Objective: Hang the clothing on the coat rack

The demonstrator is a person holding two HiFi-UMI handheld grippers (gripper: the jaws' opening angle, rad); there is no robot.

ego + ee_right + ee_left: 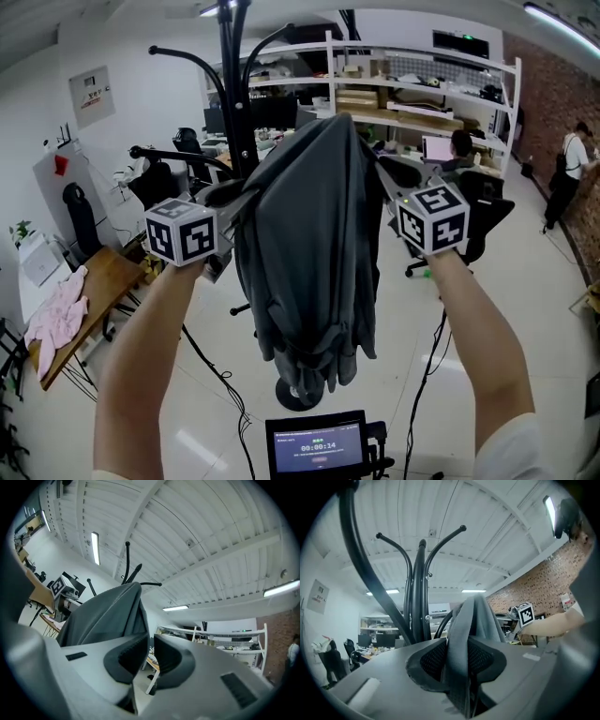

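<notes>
Grey cloth fills the middle of what we see from the head view: the dark garment [309, 244] hangs in long folds from a peak near the top of the black coat rack [234, 84], its lower end bunched just above the rack's round base [298, 394]. In the left gripper view a curved black arm [442, 620] of the rack runs up under that peak, so the garment appears to be draped over it.

We hold the left gripper [227, 200] against the garment's left side. Its jaws stand slightly apart, a folded band of the grey fabric runs up between them, and the ribbed pads [429, 660] show bare on either side of the band, so the hold looks loosened.

We hold the right gripper [387, 190] at the garment's right side. Its jaws stand apart with a narrow gap and nothing between them; the fabric lies just beside the left jaw.

Behind the rack stand white shelves [422, 84] along a brick wall [553, 112]. At the left, a pink cloth [58, 314] lies on a wooden table [98, 277]. A small screen [317, 445] sits at the bottom edge.
</notes>
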